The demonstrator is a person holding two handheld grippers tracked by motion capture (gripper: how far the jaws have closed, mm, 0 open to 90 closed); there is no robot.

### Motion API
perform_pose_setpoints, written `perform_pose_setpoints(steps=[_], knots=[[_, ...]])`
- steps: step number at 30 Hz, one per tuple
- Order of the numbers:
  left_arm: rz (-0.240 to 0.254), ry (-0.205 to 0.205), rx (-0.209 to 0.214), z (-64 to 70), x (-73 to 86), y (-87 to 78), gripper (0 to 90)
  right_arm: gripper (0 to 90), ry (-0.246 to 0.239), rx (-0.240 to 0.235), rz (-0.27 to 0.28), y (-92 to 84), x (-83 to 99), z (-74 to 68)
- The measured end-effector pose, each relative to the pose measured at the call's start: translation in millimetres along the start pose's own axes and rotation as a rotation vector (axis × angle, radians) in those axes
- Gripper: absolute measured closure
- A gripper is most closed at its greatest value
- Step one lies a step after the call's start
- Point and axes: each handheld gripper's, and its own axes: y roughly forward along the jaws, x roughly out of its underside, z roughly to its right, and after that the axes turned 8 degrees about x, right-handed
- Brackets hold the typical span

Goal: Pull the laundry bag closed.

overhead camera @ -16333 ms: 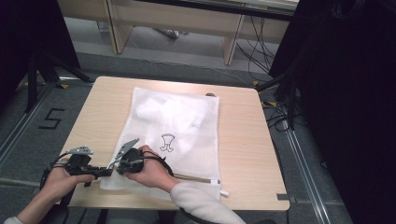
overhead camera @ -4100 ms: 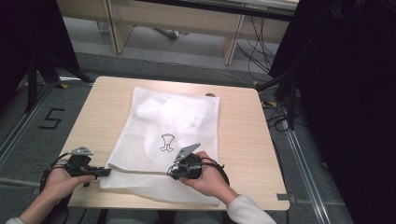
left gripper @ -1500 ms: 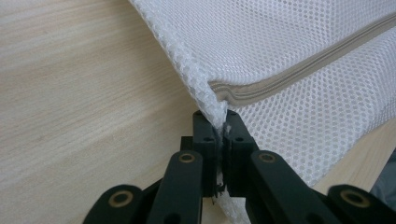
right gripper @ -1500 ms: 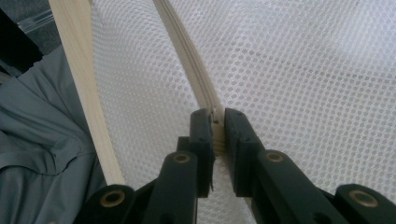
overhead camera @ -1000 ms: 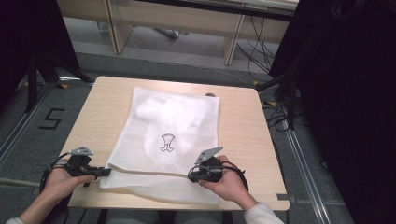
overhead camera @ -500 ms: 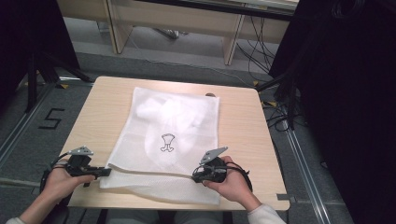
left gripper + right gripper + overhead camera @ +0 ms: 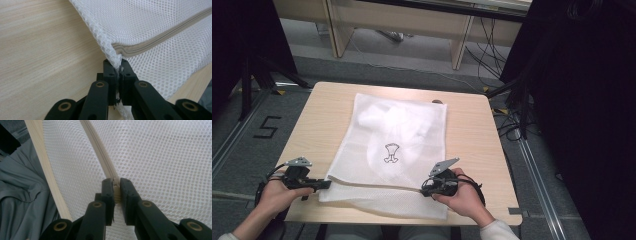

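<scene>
Bench (image 7: pixel 322 115) surface, light wood, carries one white mesh laundry bag (image 7: pixel 402 130) laid flat from the far edge down to the near edge, roughly centred. I read a small dark printed figure (image 7: pixel 390 153) on the bag's middle. A beige zipper (image 7: pixel 160 37) runs across the bag parallel to the near edge. I hold the left claw (image 7: pixel 324 184) at the bag's near left corner; its jaws are pinched tight on the mesh edge beside the zipper end (image 7: pixel 117 50). I hold the right claw (image 7: pixel 426 188) near the bag's near right corner; its jaws are closed on the zipper slider (image 7: pixel 116 192), smallest item in view.
</scene>
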Motion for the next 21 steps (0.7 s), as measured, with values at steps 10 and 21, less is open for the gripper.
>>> perform_pose_setpoints(steps=[10,21], knots=[[0.014,-0.012,-0.002,1.0,0.1,0.7,85.4,82.9,-0.032,0.0,0.004,0.3,2.5,3.8],[0.013,-0.011,-0.002,0.7,0.2,0.6,85.4,82.9,-0.075,0.011,-0.026,-2.5,5.7,4.1]])
